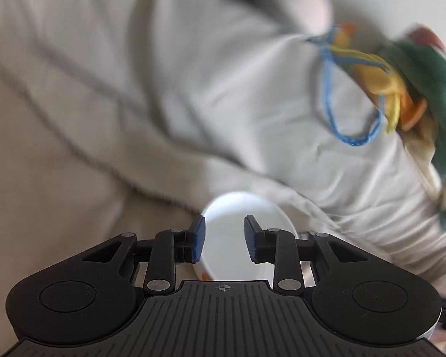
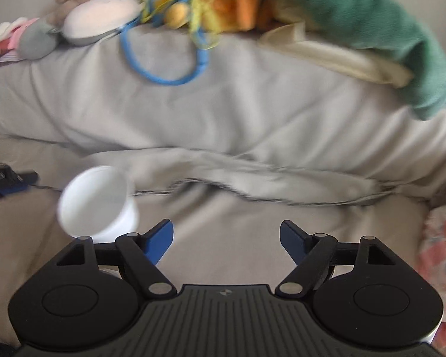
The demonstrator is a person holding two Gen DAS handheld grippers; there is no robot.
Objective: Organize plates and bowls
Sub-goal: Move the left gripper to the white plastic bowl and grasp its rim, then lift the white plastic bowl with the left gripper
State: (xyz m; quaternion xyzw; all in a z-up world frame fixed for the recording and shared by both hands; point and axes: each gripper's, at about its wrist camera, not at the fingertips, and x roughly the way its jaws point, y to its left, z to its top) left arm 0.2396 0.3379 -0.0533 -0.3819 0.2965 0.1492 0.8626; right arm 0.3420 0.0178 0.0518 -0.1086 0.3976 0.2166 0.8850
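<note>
A white bowl lies on beige bedding, tilted, right under my left gripper. The left jaws are partly open, one on each side of the bowl's opening, not clamped on it. In the right wrist view the same white bowl sits left of and just beyond my right gripper, which is wide open and empty over the bedding. The left gripper's tip shows at the far left edge. Both views are motion-blurred.
Rumpled grey bedding fills the area. Soft toys, a blue cord loop, a green cloth and a white rounded object line the far side. Pink patterned fabric lies at the right.
</note>
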